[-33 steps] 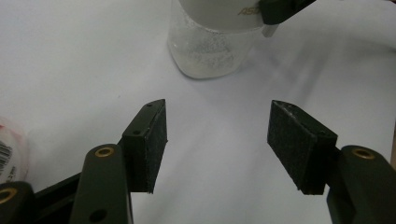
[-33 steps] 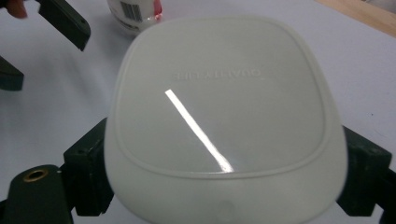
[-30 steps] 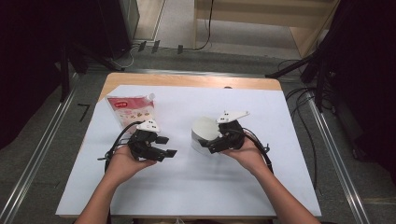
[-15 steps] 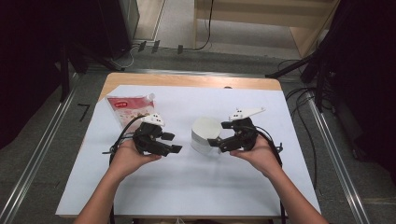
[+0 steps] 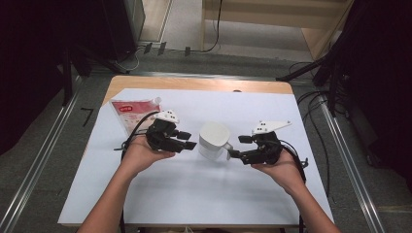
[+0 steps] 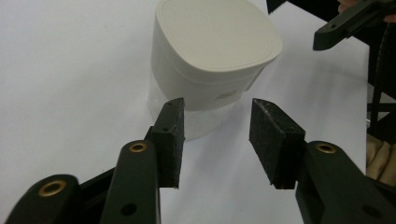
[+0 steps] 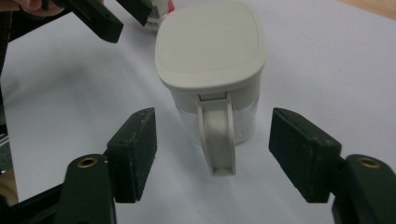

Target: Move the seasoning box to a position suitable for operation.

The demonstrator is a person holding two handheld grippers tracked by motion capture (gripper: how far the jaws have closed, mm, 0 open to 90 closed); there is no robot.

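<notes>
At the middle of the high view stands a squat clear plastic canister with a white rounded-square lid [image 5: 214, 141], probably light, stiff and slick, best taken by its white strap handle [image 7: 217, 140], between the half-open, empty left gripper [image 5: 187, 140] and right gripper [image 5: 236, 146], whose jaws have just been closing.

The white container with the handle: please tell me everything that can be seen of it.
The container stands upright on the white table cover, between the two grippers, which do not touch it. Its lid is off-white, rounded-square, apparently plastic, and closed. The lower body looks clear. A handle hangs down the side facing the right gripper.
</notes>
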